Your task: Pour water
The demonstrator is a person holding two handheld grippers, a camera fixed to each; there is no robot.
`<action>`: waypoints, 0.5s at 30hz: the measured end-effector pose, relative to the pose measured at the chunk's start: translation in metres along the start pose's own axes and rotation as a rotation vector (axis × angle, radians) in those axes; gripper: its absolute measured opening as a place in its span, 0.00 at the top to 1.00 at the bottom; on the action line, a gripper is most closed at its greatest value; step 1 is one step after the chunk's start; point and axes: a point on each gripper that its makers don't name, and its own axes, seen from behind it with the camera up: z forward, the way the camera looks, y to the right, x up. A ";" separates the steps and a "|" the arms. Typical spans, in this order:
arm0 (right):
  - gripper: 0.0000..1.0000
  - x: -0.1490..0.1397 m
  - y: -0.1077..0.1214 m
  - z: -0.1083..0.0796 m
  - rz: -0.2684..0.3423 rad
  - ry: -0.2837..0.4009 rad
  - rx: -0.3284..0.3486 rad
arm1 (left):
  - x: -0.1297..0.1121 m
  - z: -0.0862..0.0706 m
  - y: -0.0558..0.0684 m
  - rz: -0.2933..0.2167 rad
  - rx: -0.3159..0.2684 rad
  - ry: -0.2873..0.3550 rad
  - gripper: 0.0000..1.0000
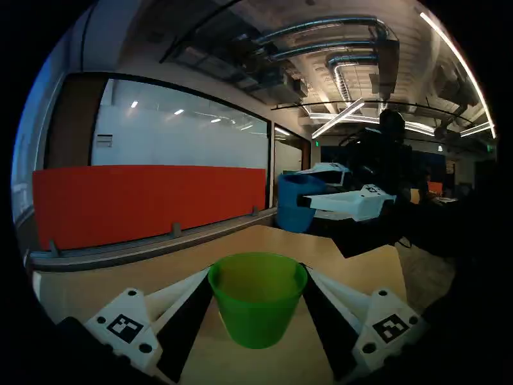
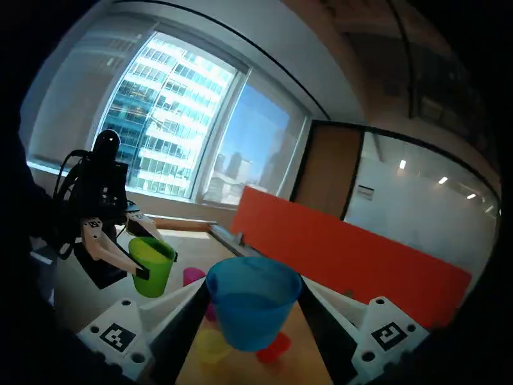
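In the left gripper view, the left hand-held gripper is clamping a green cup at six o'clock, with both white fingers pressing on the cup's sides just under its rim. The cup is sitting upright with its mouth showing; I cannot tell whether anything is in it. A pale wooden worktop is stretching away behind it. Toward one o'clock from the green cup, and well apart from it, the right hand-held gripper is gripping a blue cup, which is roughly upright over the far end of the worktop. An orange panel is running along the nine o'clock side beneath a glass wall. Ceiling ducts are crossing at twelve o'clock.

In the right gripper view, the right hand-held gripper is holding the blue cup at six o'clock, one finger bearing on each side of it. The cup's inside is looking darker low down, but I cannot tell whether that is water. The green cup is showing at nine o'clock, pinched in the left hand-held gripper. Between the two cups and lower down, a pink cup is standing on the worktop. A yellow cup and a red cup are lying partly hidden behind the blue cup's base. A window facing high-rise buildings is glowing at eleven o'clock.
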 end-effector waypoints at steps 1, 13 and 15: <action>0.08 0.002 -0.001 0.001 -0.009 0.002 0.002 | -0.001 0.000 0.001 -0.001 -0.002 0.001 0.11; 0.08 0.024 -0.006 0.010 -0.137 0.019 0.016 | -0.005 0.004 0.007 -0.007 -0.025 0.005 0.12; 0.08 0.028 -0.007 0.011 -0.167 0.025 0.015 | -0.005 0.005 0.008 -0.009 -0.029 0.007 0.12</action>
